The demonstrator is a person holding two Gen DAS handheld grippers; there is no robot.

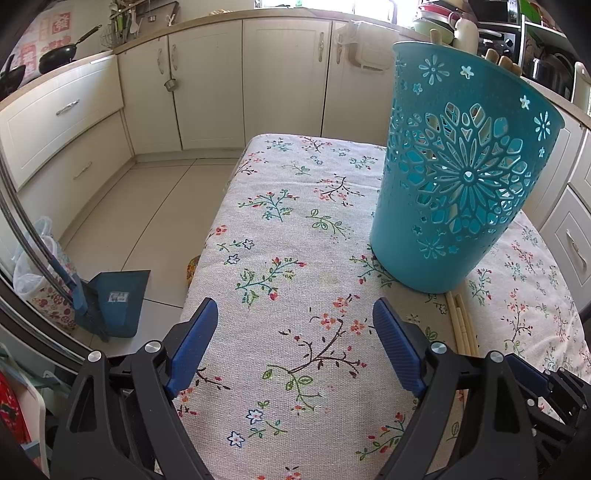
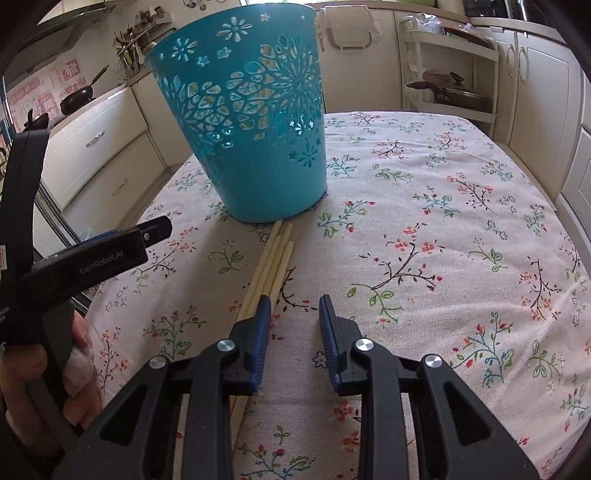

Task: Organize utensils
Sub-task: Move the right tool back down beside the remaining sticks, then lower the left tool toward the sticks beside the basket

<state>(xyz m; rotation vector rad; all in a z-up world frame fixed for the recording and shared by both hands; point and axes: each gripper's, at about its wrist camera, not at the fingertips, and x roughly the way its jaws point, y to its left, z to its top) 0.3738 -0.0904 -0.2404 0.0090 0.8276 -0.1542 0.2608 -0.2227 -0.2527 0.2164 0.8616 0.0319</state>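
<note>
The chopsticks (image 2: 271, 258) lay in a loose bundle on the floral tablecloth (image 2: 443, 221), their far tips touching or just short of the foot of the teal cut-out basket (image 2: 255, 122), which stood upright on the cloth. More pale sticks (image 1: 436, 35) poked above the basket's rim. The right gripper (image 2: 293, 321) hung low just on the near side of the basket, jaws partly apart and empty, its left finger (image 2: 263, 317) over the bundle. The left gripper (image 1: 295, 325) hovered left of the basket, jaws wide and empty. Cream cabinets (image 1: 210, 92) stood beyond the basket.
</note>
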